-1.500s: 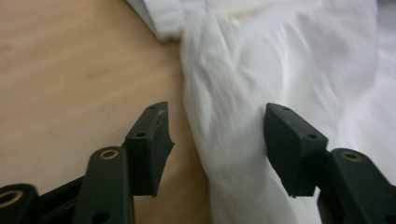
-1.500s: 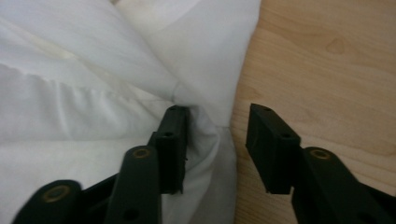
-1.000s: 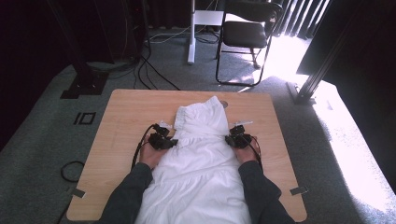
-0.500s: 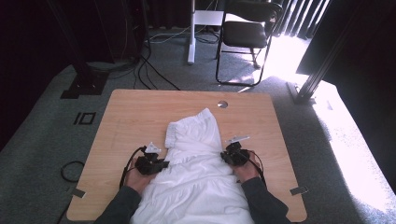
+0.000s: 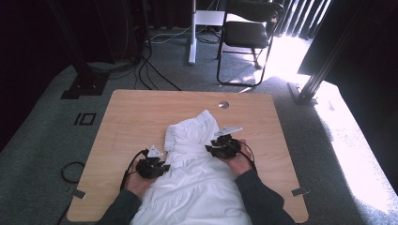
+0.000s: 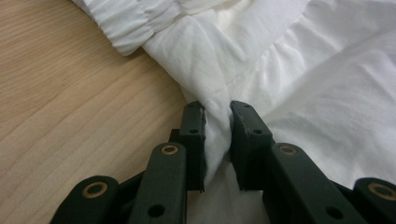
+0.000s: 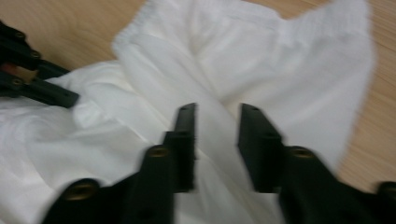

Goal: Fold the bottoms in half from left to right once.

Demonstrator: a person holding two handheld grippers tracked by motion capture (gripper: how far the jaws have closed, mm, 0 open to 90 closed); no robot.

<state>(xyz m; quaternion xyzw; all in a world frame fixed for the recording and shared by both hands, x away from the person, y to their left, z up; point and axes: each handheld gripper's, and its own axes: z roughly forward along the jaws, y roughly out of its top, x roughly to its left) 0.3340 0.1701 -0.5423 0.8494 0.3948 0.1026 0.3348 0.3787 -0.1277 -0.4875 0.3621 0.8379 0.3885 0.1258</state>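
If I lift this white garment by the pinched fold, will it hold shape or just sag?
Probably sag: the white garment lies creased and bunched on the table. Cloth gathers between the left gripper, so it seems thin and light. It drapes over the near edge, so it may slide off when pulled.

A rectangular light wooden surface (image 5: 126, 122) with rounded corners stands on grey carpet. A small round metal grommet (image 5: 224, 104) is set into it near the far edge. A rumpled white cloth garment (image 5: 197, 180) with a gathered hem lies on its near half, reaching from about the middle to the near edge and spilling over it.
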